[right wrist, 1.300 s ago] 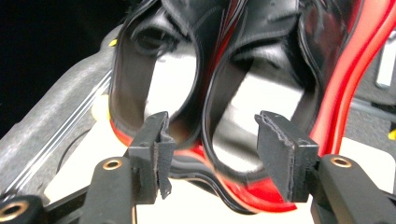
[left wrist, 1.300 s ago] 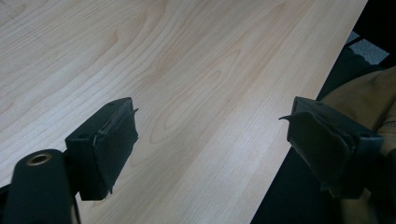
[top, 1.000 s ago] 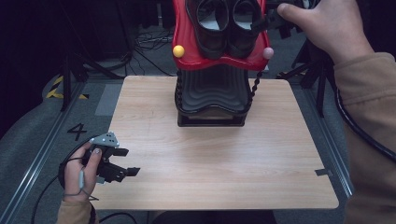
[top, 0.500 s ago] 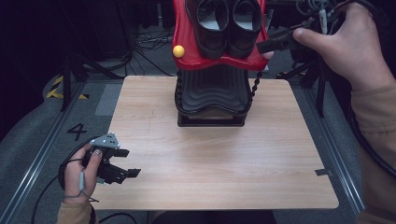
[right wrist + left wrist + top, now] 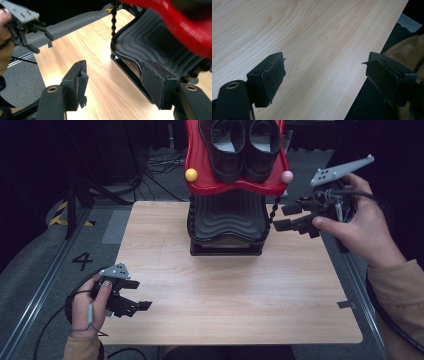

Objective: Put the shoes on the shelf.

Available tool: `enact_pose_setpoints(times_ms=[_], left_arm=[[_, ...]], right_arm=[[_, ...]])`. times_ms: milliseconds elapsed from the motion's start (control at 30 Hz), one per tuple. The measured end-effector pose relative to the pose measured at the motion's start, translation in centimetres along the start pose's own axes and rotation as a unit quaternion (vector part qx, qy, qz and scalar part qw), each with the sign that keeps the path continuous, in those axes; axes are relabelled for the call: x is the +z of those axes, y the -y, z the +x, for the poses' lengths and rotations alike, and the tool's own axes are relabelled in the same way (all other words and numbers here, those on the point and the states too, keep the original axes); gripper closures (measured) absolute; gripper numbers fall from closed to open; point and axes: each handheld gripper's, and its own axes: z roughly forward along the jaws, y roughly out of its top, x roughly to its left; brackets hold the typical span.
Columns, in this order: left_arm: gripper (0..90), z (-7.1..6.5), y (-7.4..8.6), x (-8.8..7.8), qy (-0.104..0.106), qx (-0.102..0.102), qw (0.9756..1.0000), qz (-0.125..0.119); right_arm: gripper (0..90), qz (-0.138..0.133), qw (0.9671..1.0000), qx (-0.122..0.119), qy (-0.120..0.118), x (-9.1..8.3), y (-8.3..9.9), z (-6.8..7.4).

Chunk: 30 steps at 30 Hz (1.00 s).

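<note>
At lower left of the high view, the left claw [image 5: 134, 306] is a black frame topped by a small grey three-cornered plate dotted with holes; a black cable loops from it below the hand [image 5: 86, 306], which wears a tan sleeve [image 5: 80, 350]. At right, the right claw [image 5: 286, 217] carries a longer grey plate of the same kind, and a thick black cable [image 5: 395, 320] trails down past a tan sleeve [image 5: 400, 295]. In both gripper views, the black jaws bear worn, frayed pads [image 5: 274, 76] and brass-ringed holes [image 5: 52, 89].
</note>
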Motion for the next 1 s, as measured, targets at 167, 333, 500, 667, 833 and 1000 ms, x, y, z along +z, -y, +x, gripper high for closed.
enact_pose_setpoints(times_ms=[167, 333, 500, 667, 833, 1000], left_arm=[[16.3, -0.1, 0.2, 0.2, -0.005, -0.003, 1.0, 0.004], [16.3, -0.3, 0.4, 0.3, -0.006, -0.006, 1.0, 0.003], [16.3, -0.3, 0.6, 0.5, -0.012, -0.01, 0.9999, 0.006], [16.5, -0.2, 0.5, 1.1, -0.014, -0.001, 0.9999, 0.005], [16.6, -0.2, 0.3, 1.8, -0.011, 0.005, 0.9999, 0.004], [16.5, 0.1, 0.5, 2.2, -0.013, 0.01, 0.9999, 0.005]], right_arm=[[37.5, 0.0, 0.9999, 0.007, -0.01, 1.4, 3.7, -0.6], [37.3, 0.012, 0.9998, 0.013, -0.012, 3.0, 6.6, -1.0], [37.3, 0.025, 0.9996, 0.012, -0.009, 5.2, 9.8, -1.3], [36.2, 0.031, 0.9993, 0.019, -0.01, 7.5, 13.2, -1.3], [36.2, 0.032, 0.9991, 0.027, -0.01, 9.7, 16.1, -1.5], [36.1, 0.037, 0.9987, 0.033, -0.007, 11.7, 18.3, -1.8]])
